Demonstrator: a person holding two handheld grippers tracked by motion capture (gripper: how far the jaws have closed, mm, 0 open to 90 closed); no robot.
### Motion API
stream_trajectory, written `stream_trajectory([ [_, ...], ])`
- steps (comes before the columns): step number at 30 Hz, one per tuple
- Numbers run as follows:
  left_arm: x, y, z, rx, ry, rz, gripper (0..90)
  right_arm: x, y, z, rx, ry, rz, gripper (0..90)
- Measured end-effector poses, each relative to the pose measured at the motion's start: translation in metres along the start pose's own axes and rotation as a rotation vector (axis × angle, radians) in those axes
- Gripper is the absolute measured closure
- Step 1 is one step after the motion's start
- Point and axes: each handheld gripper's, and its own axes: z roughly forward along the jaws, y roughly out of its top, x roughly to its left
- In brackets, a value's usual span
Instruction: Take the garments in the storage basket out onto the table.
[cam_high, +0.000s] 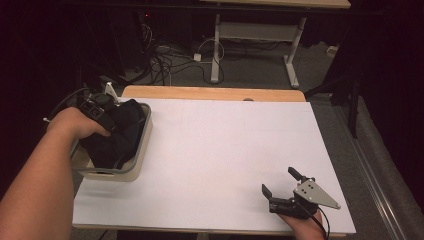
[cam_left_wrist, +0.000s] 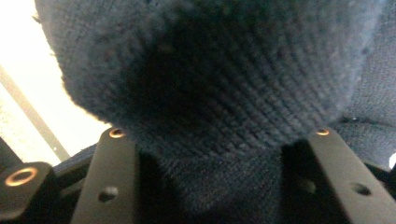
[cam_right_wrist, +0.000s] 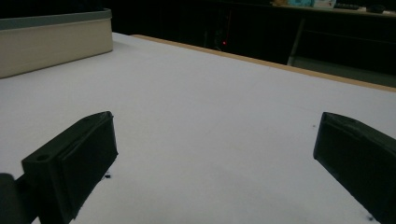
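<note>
At the desk's left edge, inside the beige bin: left gripper sunk among the dark knitted garment, fingers clamped on a thick fold of the knit, which bulges out between them in the left gripper view. Grasp made, then, by the look of it; garment mostly within the bin walls, heaped above the rim, not yet clear of it. Left to do, as a judgement: lifting the cloth out over the rim and bringing it onto the white sheet, perhaps for spreading or folding.

Near the desk's front right corner: right gripper resting low over the surface, fingers wide apart and holding nothing, well apart from the bin.

Between bin and right gripper: a broad bare stretch of white surface, ample room for laying the garment down. Tight spots: the bin wall just beside the left hand, liable to snag trailing cloth or be dragged along; the bin itself overhanging the sheet's left edge; the front edge close under the right gripper.
</note>
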Motion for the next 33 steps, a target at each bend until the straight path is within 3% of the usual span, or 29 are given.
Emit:
stream_trajectory([
  [5,-0.005,0.000,-0.006,-0.002,0.020,0.011,50.3,0.000,-0.001,0.000,0.004,0.000,0.001,0.3],
  [19,-0.019,0.001,-0.019,0.030,0.024,0.007,50.3,-0.002,-0.002,0.002,0.005,0.000,0.001,0.3],
  [23,-0.026,0.004,-0.026,0.042,0.006,0.019,50.4,-0.002,-0.002,0.001,0.005,-0.003,0.005,0.3],
  [33,-0.050,0.020,-0.045,0.037,0.013,0.052,50.3,-0.002,-0.002,0.001,0.004,-0.004,0.006,0.3],
])
